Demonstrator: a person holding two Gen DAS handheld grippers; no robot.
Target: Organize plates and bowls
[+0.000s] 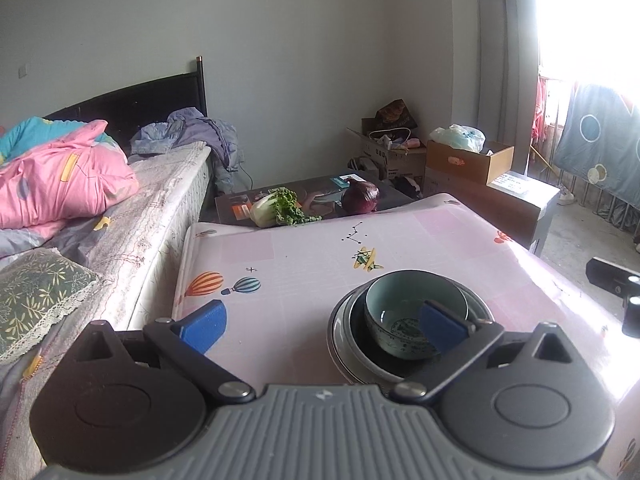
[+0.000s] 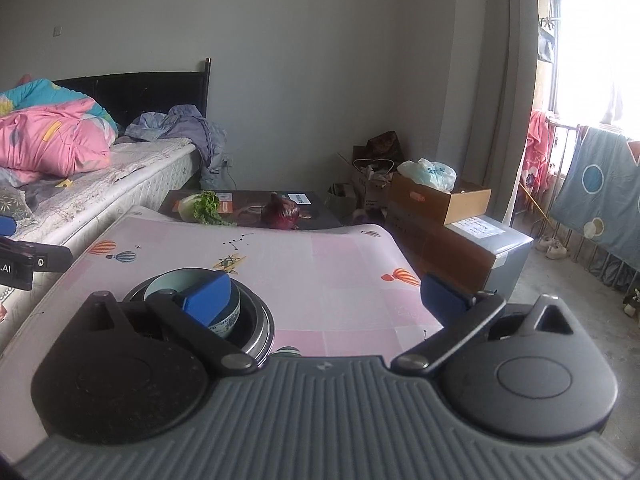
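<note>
A pale blue patterned bowl (image 1: 416, 312) sits inside a dark dish, which rests on a grey-rimmed plate (image 1: 338, 340), all stacked on the pink balloon-print table (image 1: 304, 264). My left gripper (image 1: 324, 326) hangs above the table, open and holding nothing, with its right pad in front of the bowl. In the right wrist view the same bowl (image 2: 172, 286) and plate stack (image 2: 262, 334) lie at the lower left, partly behind the left pad. My right gripper (image 2: 326, 298) is open and holds nothing, to the right of the stack.
A leafy cabbage (image 1: 276, 208) and a red onion (image 1: 360, 198) lie on a dark board past the table's far edge. A bed (image 1: 80, 200) with pink bedding runs along the left. Cardboard boxes (image 2: 436, 200) and a grey bin stand on the right.
</note>
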